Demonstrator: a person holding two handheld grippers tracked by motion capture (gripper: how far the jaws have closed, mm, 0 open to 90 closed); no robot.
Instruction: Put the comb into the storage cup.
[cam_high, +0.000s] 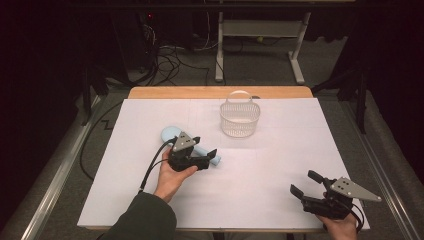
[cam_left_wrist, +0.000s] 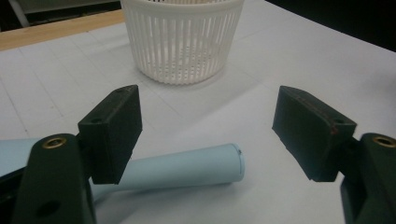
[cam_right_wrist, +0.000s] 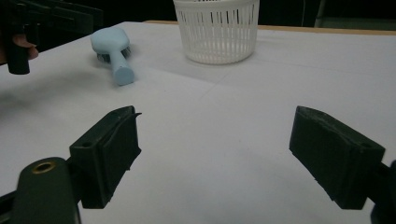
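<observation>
A light blue brush (cam_high: 171, 134) lies on the white table (cam_high: 260, 165) left of centre, its handle (cam_left_wrist: 187, 168) pointing to the right. My left gripper (cam_high: 204, 146) hovers over the handle's end with its jaws wide apart. In the left gripper view (cam_left_wrist: 208, 116) the handle runs from behind the left pad (cam_left_wrist: 114, 133) into the gap, and neither pad presses on it. My right gripper (cam_high: 304, 182) rests open near the front right corner, nothing between its jaws (cam_right_wrist: 215, 135). A white slotted basket (cam_high: 240, 120) stands upright at the back centre.
The basket (cam_right_wrist: 217, 30) and the brush (cam_right_wrist: 112, 44) lie well ahead of the right gripper. Behind the table's wooden back edge (cam_high: 200, 92) are cables on the floor and a desk frame (cam_high: 260, 40). A metal rail (cam_high: 55, 175) runs along the left side.
</observation>
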